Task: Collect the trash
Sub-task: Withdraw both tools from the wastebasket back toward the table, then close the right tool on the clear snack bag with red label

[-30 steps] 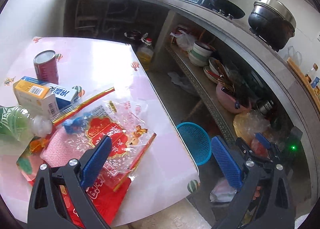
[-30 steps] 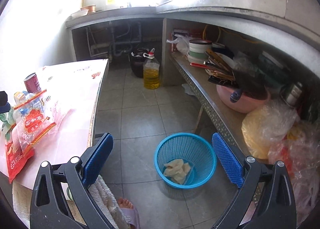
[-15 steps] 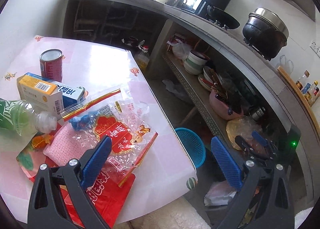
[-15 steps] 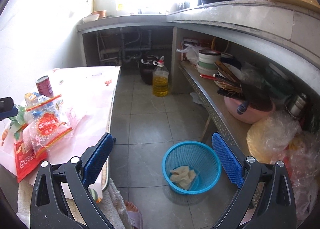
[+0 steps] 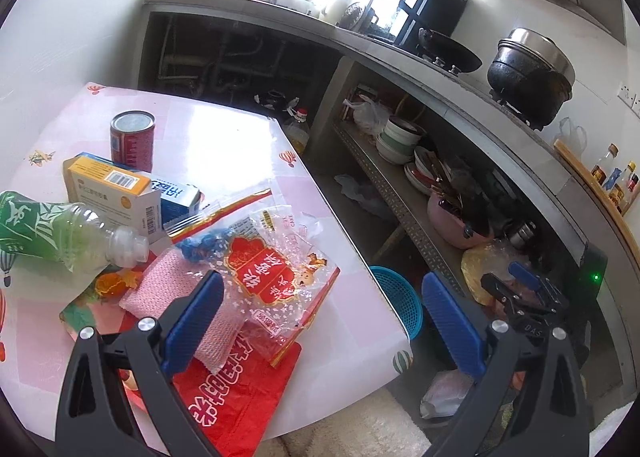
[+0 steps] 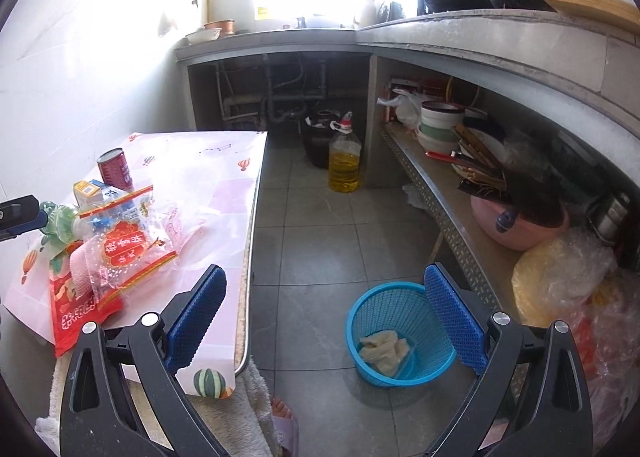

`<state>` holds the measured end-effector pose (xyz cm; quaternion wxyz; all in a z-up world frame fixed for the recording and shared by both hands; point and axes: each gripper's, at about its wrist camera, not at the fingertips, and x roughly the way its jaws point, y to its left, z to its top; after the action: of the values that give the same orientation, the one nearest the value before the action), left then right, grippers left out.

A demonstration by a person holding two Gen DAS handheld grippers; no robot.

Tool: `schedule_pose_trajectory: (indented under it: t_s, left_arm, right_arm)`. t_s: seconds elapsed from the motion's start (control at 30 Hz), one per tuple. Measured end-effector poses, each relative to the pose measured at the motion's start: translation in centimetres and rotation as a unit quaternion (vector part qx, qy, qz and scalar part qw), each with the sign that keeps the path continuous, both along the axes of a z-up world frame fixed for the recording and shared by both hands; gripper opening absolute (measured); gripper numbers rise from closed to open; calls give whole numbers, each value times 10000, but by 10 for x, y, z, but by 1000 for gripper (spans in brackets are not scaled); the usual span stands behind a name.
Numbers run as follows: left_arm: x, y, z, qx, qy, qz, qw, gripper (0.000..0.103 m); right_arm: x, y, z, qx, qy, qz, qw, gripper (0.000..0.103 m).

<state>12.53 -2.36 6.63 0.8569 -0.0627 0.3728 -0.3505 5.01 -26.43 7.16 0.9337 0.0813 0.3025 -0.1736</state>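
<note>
Both views have pulled back and up over the last second: more of the pink patterned counter (image 5: 224,145) and kitchen wall now shows, and the blue mesh plastic basket (image 6: 394,333) sits lower and farther off in the right view.

Left hand-held gripper (image 5: 320,321): jaws wide apart, empty, hovering over the near end of the litter pile. Right hand-held gripper (image 6: 326,321): jaws wide apart, empty, above the floor between counter edge and basket.

Trash untouched on the counter:
- clear printed plastic snack bag (image 5: 276,277) on top
- red plastic bag (image 5: 240,397) beneath
- green-labelled plastic bottle (image 5: 60,233) lying on its side
- two cardboard boxes (image 5: 116,193)
- red tin can (image 5: 132,141) upright

Basket holds one crumpled pale wad (image 6: 384,349). Judgement: a drop looks complete; the next pick has not started.
</note>
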Motion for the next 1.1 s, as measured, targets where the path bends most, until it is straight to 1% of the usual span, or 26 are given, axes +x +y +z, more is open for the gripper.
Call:
schedule_pose_trajectory:
  t_s: [0.13, 0.27, 0.33, 0.43, 0.5, 0.53, 0.6, 0.67, 0.7, 0.77, 0.83, 0.9, 0.93, 1.03, 1.07, 1.1]
  left_arm:
    - [-7, 25, 0, -14, -115, 167, 9998, 97]
    - [-12, 47, -9, -73, -64, 296, 9995, 97]
    - [-14, 54, -14, -67, -36, 344, 9994, 97]
    - [-14, 59, -23, 13, 20, 376, 9993, 97]
    - [-15, 58, -29, 83, -3, 391, 9992, 97]
    - [-16, 58, -32, 108, -22, 392, 9992, 97]
    - [-16, 58, -37, 161, -62, 399, 9991, 97]
    - [-15, 56, -41, 216, -105, 390, 9990, 97]
    - [-15, 55, -43, 245, -130, 390, 9989, 97]
    - [-15, 53, -45, 310, -197, 374, 9986, 97]
    - [-15, 50, -47, 396, -282, 366, 9981, 97]
    - [-16, 47, -49, 493, -366, 348, 9975, 97]
    - [-17, 45, -49, 520, -399, 339, 9973, 97]
    - [-18, 42, -51, 547, -477, 317, 9969, 97]
    - [-18, 41, -51, 558, -504, 310, 9967, 97]
    - [-18, 40, -52, 573, -529, 304, 9965, 97]
  right_arm:
    - [5, 0, -5, 415, 13, 219, 9989, 95]
    - [17, 1, -12, 892, 117, 480, 9948, 95]
    - [21, 3, -14, 1112, 122, 601, 9919, 95]
    - [30, 5, -16, 1662, 102, 825, 9826, 95]
    - [37, 6, -19, 2141, 86, 998, 9717, 95]
    - [42, 7, -21, 2439, 81, 1103, 9635, 95]
    - [54, 11, -28, 3001, 106, 1284, 9452, 95]
    - [70, 17, -38, 3569, 139, 1468, 9224, 95]
    - [78, 21, -44, 3810, 199, 1518, 9118, 92]
    - [94, 31, -55, 4104, 354, 1579, 8974, 89]
    - [110, 41, -67, 4336, 522, 1560, 8860, 86]
    - [124, 47, -79, 4607, 645, 1556, 8715, 81]
    - [130, 49, -86, 4746, 695, 1501, 8645, 81]
    - [142, 53, -101, 5037, 749, 1301, 8507, 76]
    - [145, 54, -105, 5125, 753, 1225, 8465, 72]
    - [148, 56, -107, 5167, 743, 1196, 8445, 66]
